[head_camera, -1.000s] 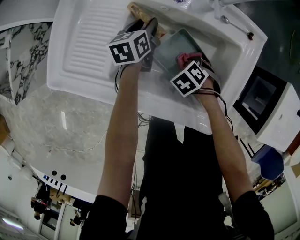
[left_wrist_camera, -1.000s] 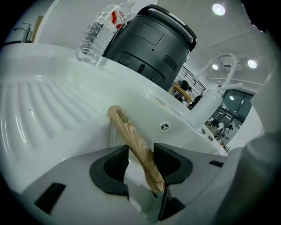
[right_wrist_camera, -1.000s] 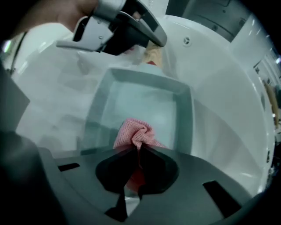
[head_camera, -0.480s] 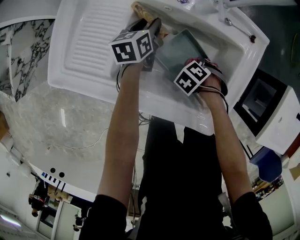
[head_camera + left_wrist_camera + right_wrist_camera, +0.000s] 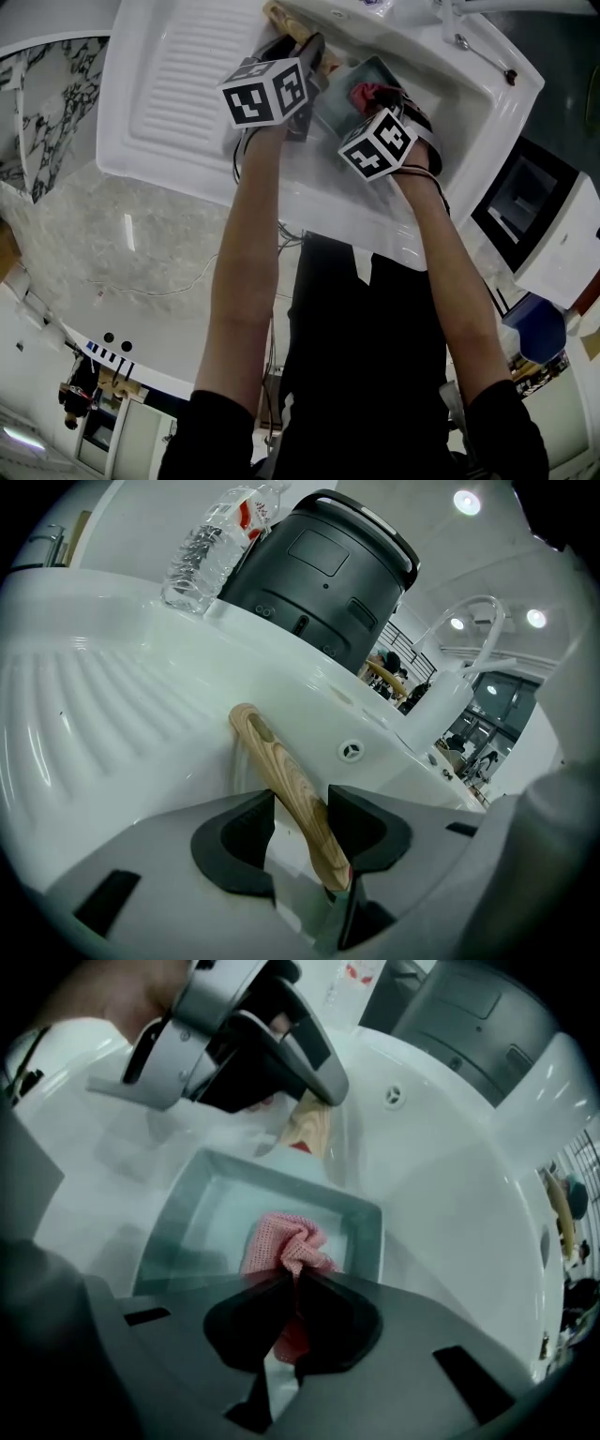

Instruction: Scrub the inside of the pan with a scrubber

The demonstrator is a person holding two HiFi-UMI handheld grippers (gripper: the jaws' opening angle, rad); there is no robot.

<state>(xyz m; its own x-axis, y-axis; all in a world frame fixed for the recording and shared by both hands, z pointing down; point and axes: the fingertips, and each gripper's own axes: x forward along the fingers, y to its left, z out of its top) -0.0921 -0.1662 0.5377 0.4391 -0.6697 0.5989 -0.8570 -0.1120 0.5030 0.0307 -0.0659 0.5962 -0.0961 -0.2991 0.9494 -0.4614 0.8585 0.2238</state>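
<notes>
A rectangular grey-green pan (image 5: 342,86) with a wooden handle (image 5: 281,19) rests tilted in the white sink (image 5: 469,103). My left gripper (image 5: 309,58) is shut on the handle (image 5: 281,780), which runs up between its pads toward the sink's back wall. My right gripper (image 5: 377,101) points steeply down into the pan, shut on a crumpled pink mesh scrubber (image 5: 367,93). In the right gripper view the scrubber (image 5: 286,1239) presses on the pan's floor, inside the rim (image 5: 367,1227), with the left gripper (image 5: 272,1049) and the handle (image 5: 309,1124) just beyond.
A ribbed drainboard (image 5: 178,84) lies left of the basin. Behind the sink stand a plastic water bottle (image 5: 211,550) and a black cooker (image 5: 323,569); a curved tap (image 5: 459,649) rises at the right. A white appliance (image 5: 553,234) stands right of the sink.
My right gripper has slid with the scrubber across the pan: first to the right, then back toward the far end near the handle. The left gripper and the pan have stayed put.
</notes>
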